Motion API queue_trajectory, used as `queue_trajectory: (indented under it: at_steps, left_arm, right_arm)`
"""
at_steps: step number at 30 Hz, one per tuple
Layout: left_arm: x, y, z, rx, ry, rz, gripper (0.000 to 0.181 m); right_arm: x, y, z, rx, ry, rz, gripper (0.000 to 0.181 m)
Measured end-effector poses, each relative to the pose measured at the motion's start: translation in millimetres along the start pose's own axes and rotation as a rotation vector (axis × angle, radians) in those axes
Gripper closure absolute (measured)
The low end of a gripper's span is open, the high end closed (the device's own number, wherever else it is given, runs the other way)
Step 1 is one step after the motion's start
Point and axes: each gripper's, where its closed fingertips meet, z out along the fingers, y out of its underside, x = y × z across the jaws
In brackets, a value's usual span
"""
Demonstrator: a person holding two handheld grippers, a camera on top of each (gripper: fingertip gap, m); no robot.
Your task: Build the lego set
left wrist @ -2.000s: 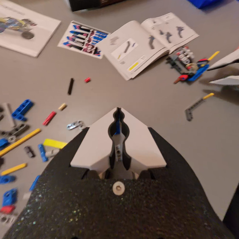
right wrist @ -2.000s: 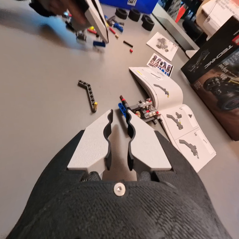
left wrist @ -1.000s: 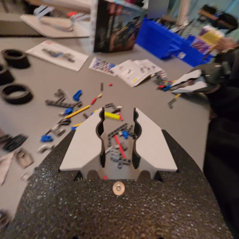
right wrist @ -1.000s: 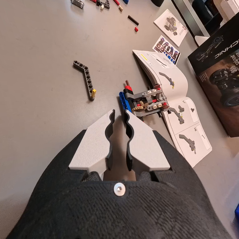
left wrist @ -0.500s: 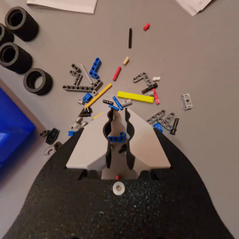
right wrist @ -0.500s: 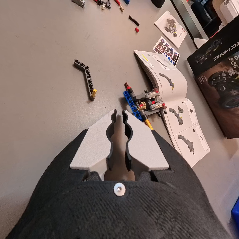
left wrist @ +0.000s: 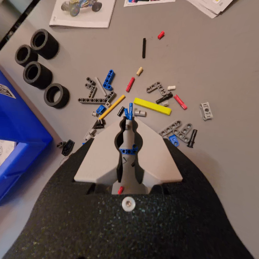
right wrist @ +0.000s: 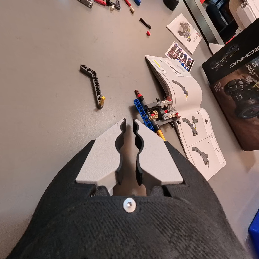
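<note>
In the left wrist view my left gripper [left wrist: 128,118] hangs over a pile of loose parts. Its tips are pinched on a blue pin [left wrist: 130,110] that sticks out ahead; a second blue pin [left wrist: 126,112] leans against it. A blue L-beam [left wrist: 128,151] and a red pin [left wrist: 120,190] lie on the table under the fingers. In the right wrist view my right gripper [right wrist: 129,122] is slightly open and empty, just left of the partly built assembly [right wrist: 157,113] with its blue beam. A bent dark grey beam [right wrist: 93,84] with a yellow pin lies farther left.
Black tyres [left wrist: 56,95] and a blue bin [left wrist: 21,140] stand left of the pile. A yellow beam [left wrist: 152,106], a yellow axle [left wrist: 112,107] and several grey beams lie around. An open instruction booklet [right wrist: 189,98], a sticker sheet [right wrist: 179,57] and the set's box [right wrist: 238,84] lie right of the assembly. One gripper's finger ends stand about 30 cm off the other's.
My left gripper let go of its earlier piece, swung over to the parts pile and closed on the blue pin. The right gripper has barely moved; the assembly beside it now lies flatter.
</note>
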Motion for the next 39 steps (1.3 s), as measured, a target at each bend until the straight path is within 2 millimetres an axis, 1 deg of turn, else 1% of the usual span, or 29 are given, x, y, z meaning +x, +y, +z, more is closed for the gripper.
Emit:
queue_trajectory:
  at_steps: [2, 4, 6, 7, 11, 14, 17, 18, 19, 22, 24, 25, 27, 28, 29, 30, 32, 34, 36, 37, 39]
  left_arm:
    - [1.3, 0.5, -2.9, 0.004, -0.009, 0.033, 0.175]
    - [4.4, 5.0, -3.3, -0.014, 0.004, 0.057, 0.175]
    - [9.3, 10.7, -1.1, -0.038, 0.042, 0.051, 0.159]
    - [9.7, 10.8, -0.3, -0.035, 0.049, 0.046, 0.158]
    - [4.7, 6.6, -5.6, -0.008, 0.021, 0.07, 0.166]
    - [8.0, 2.8, -6.3, 0.004, 0.049, 0.05, 0.172]
    - [5.2, 14.0, 0.2, -0.068, 0.059, -0.021, 0.174]
    - [3.5, 15.0, 1.3, -0.073, 0.057, -0.052, 0.174]
    - [4.9, 14.8, 1.7, -0.07, 0.072, -0.073, 0.178]
    - [6.9, 13.5, 2.4, -0.064, 0.083, -0.084, 0.178]
    - [6.4, 7.7, -1.7, -0.042, 0.058, -0.052, 0.178]
    - [9.0, 0.1, -6.4, -0.013, 0.051, -0.028, 0.178]
    - [18.5, -22.5, -19.3, 0.066, 0.036, 0.023, 0.178]
    - [27.1, -35.1, -26.0, 0.102, 0.039, 0.043, 0.178]
    - [41.3, -48.4, -31.6, 0.137, 0.068, 0.054, 0.178]
    - [59.7, -62.7, -35.8, 0.177, 0.115, 0.056, 0.178]
    - [103.8, -90.8, -40.9, 0.26, 0.243, 0.044, 0.179]
    - [150.5, -113.5, -42.4, 0.32, 0.413, 0.016, 0.178]
    - [186.3, -129.4, -38.6, 0.339, 0.565, -0.031, 0.178]
    - [199.7, -134.3, -35.2, 0.331, 0.629, -0.051, 0.178]
    - [214.1, -141.5, -25.6, 0.314, 0.69, -0.083, 0.178]
  right_arm:
    - [-0.1, 0.0, 0.0, 0.0, -0.002, 0.002, 0.174]
    - [-0.1, 0.1, 0.0, -0.001, -0.003, 0.003, 0.174]
    - [-0.3, 0.0, 0.0, 0.0, -0.003, 0.002, 0.174]
    - [-0.2, 0.0, 0.0, 0.0, -0.003, 0.001, 0.174]
    - [-0.3, 0.0, 0.0, 0.0, 0.0, -0.003, 0.174]
    - [-0.4, -0.1, 0.0, 0.0, -0.001, -0.003, 0.175]
    - [-0.3, -0.1, 0.0, 0.0, -0.001, -0.002, 0.175]
    - [-0.4, -0.1, -0.1, 0.0, -0.001, -0.004, 0.175]
    - [-0.5, -0.1, -0.1, 0.001, 0.0, -0.005, 0.175]
    - [-0.5, -0.2, -0.1, 0.0, -0.001, -0.004, 0.175]
    - [0.1, -0.1, -0.3, 0.0, 0.0, -0.001, 0.174]
    - [-0.5, -0.7, -0.8, 0.005, -0.005, -0.001, 0.172]
    - [-1.0, -4.3, -4.0, 0.037, -0.02, 0.004, 0.162]
    - [1.0, -10.6, -8.1, 0.082, -0.012, 0.01, 0.16]
    - [3.1, -20.1, -14.1, 0.136, 0.002, 0.001, 0.158]
    - [6.4, -30.0, -20.4, 0.181, 0.033, -0.029, 0.155]
    - [13.4, -44.0, -28.3, 0.212, 0.127, -0.138, 0.149]
    - [15.4, -53.7, -28.7, 0.221, 0.211, -0.273, 0.144]
    - [11.8, -64.1, -27.0, 0.26, 0.275, -0.41, 0.144]
    - [9.8, -67.1, -25.3, 0.27, 0.297, -0.464, 0.144]
    - [9.7, -68.8, -21.5, 0.269, 0.339, -0.55, 0.143]
